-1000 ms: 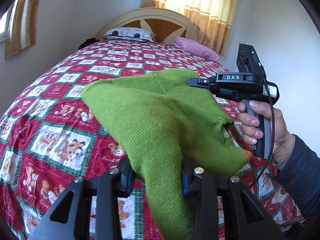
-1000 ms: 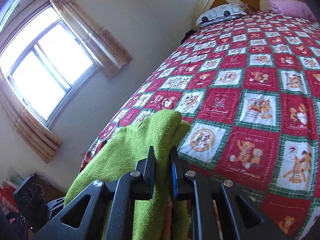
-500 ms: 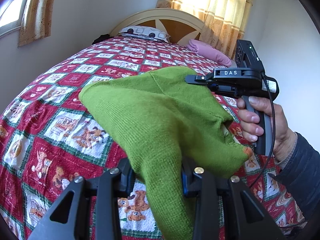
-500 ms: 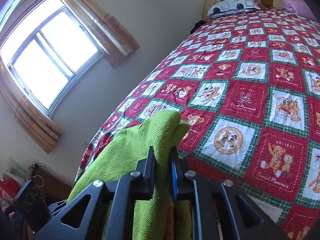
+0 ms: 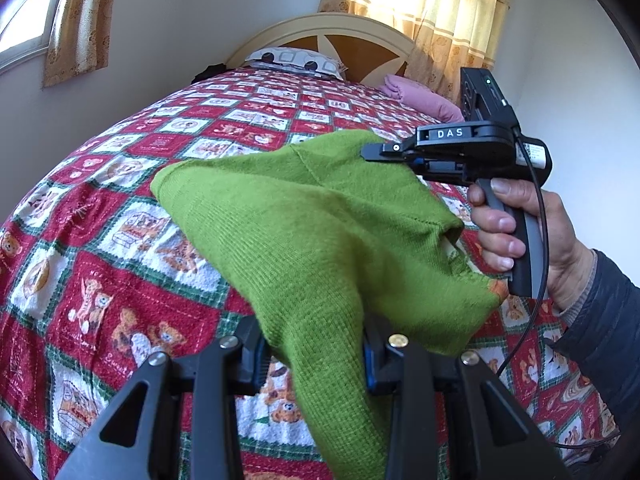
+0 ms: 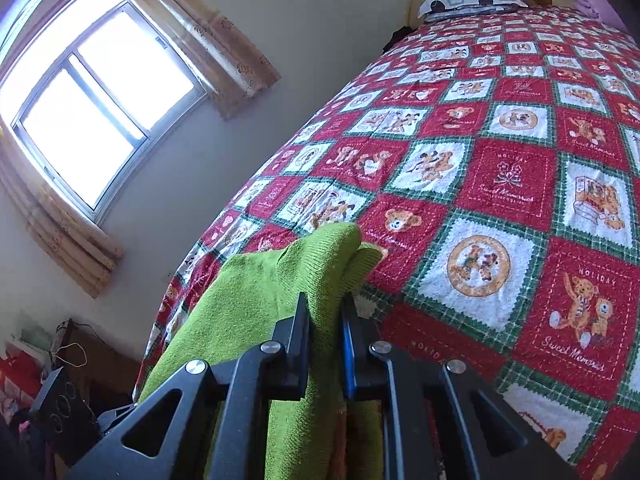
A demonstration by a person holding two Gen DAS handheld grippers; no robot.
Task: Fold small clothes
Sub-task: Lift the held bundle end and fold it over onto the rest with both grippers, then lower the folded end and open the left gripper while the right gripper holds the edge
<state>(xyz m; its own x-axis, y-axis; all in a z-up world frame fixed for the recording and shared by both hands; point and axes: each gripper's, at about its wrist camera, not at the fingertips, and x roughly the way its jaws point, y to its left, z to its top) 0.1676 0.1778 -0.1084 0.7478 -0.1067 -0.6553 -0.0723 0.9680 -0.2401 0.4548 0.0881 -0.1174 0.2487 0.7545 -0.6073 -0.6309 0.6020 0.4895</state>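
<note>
Over patchwork bedspread (image 5: 120,240), stretched green knit garment (image 5: 304,232)

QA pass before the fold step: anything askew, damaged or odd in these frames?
Nothing looks damaged or spilled. The green knit garment hangs bunched in the air between the left gripper and the right gripper, not flat on the bedspread. One corner shows an orange patch; trim or wear, I cannot tell.

Quilted bed (image 5: 168,216), pillows (image 5: 296,58) at headboard
</note>
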